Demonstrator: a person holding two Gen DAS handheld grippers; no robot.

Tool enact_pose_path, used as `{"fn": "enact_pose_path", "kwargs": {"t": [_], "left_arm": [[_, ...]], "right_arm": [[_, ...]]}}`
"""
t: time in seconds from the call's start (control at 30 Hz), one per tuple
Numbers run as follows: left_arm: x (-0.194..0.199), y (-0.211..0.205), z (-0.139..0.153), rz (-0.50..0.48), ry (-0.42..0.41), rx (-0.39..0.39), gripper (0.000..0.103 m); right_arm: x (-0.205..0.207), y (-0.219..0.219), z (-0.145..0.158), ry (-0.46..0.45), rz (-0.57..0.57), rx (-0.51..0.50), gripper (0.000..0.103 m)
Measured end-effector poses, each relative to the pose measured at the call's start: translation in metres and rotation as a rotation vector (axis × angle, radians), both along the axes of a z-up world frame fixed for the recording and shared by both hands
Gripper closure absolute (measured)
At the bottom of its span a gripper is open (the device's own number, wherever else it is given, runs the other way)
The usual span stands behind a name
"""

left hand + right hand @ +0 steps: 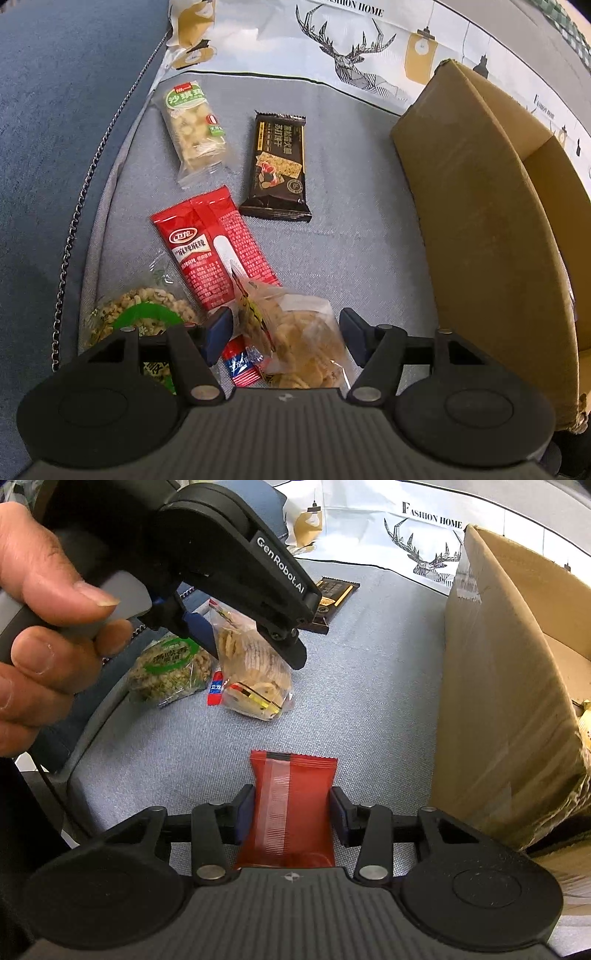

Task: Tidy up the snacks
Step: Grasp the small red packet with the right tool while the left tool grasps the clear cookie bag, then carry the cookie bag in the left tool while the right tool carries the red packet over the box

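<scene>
On the grey cushion, the right hand-held gripper clamps a red packet; the left straddles a chip bag, unclosed.

The left gripper points steeply downward, its jaws spread wide with the blue pads clear of the clear snack bag between them. A bare hand wraps its handle, thumb on top. The right gripper tilts downward, pads pressing a red packet's sides.
</scene>
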State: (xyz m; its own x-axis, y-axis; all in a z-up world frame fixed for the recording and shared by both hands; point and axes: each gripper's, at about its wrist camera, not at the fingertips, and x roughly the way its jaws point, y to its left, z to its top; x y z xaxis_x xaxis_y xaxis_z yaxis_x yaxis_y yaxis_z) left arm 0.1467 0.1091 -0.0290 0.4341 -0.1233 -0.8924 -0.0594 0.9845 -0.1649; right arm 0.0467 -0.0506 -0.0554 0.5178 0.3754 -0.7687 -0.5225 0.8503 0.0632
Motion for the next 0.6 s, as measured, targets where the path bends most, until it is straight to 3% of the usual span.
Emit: {"fn": "enact_pose_path", "kwargs": {"t": [0.4,0.6], "left_arm": [[-0.0001,-0.0043,-0.0022,-0.029,0.006,0.016,0.039],[-0.001,-0.002,0.0,-0.024,-0.007,0.014,0.053]], "right_arm": [[-0.0008,-0.0003,-0.0017,-0.004,0.002,-0.003,0.057],[-0.0016,-0.0012,-0.0022,-0.009,0.003,-0.005,0.058]]}}
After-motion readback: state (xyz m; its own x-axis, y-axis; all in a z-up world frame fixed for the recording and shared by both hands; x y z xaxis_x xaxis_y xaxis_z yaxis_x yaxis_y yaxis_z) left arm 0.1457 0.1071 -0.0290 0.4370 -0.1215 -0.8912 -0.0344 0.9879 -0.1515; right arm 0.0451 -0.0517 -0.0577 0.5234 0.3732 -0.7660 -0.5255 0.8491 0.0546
